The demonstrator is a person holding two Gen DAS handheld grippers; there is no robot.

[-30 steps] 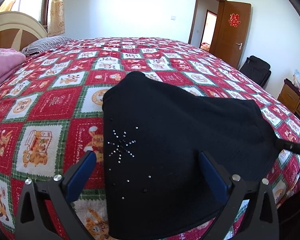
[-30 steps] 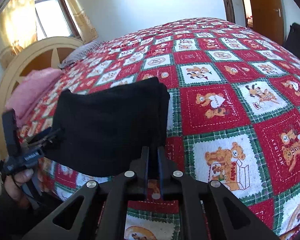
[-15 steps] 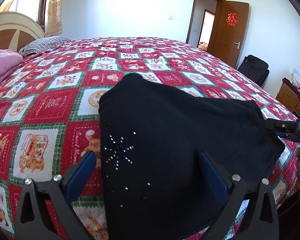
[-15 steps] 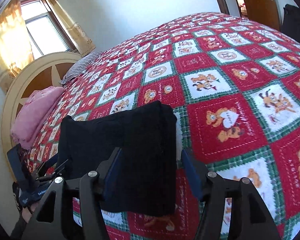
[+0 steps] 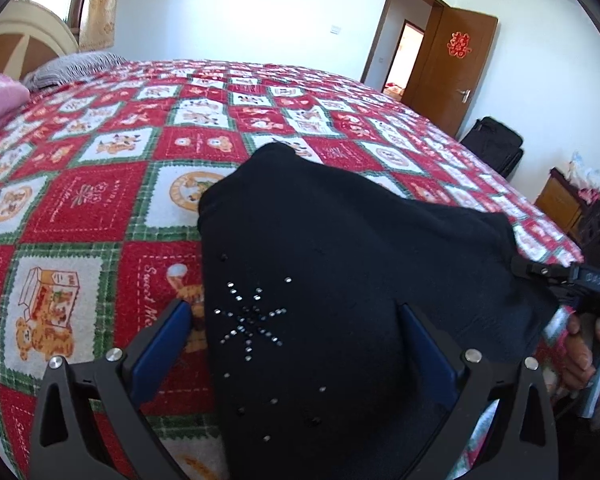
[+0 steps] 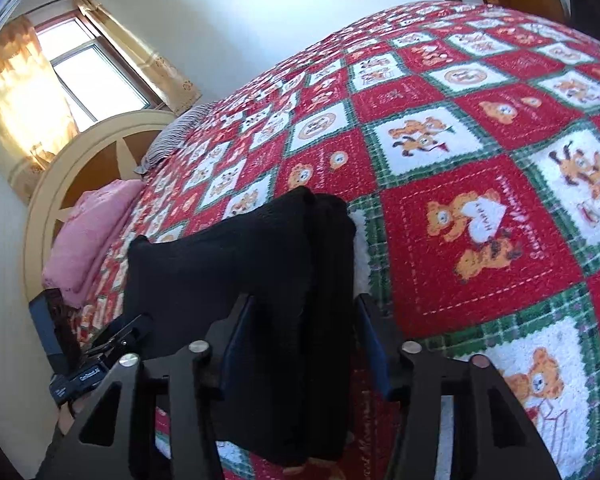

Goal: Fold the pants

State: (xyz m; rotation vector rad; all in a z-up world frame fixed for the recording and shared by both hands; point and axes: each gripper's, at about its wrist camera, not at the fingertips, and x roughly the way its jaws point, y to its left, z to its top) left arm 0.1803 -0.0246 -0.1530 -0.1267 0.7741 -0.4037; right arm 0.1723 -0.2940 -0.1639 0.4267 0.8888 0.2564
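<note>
The black pants (image 5: 332,280) lie folded into a thick stack near the front edge of the bed, with a rhinestone star on top. They also show in the right wrist view (image 6: 260,280) as a layered black bundle. My left gripper (image 5: 292,320) is open, its blue pads either side of the stack's near end. My right gripper (image 6: 304,320) is open too, straddling the other end of the stack. The right gripper shows at the right edge of the left wrist view (image 5: 572,280), beside the pants' corner.
A red and white teddy-bear quilt (image 5: 100,200) covers the bed. A pink blanket (image 6: 92,232) and a striped pillow (image 6: 176,136) lie by the headboard. A wooden door (image 5: 452,72), a black bag (image 5: 496,144) and a wooden cabinet (image 5: 560,204) stand beyond the bed.
My right gripper has opened from shut and now straddles the pants' end. The left gripper stayed open and drew slightly closer over the stack.
</note>
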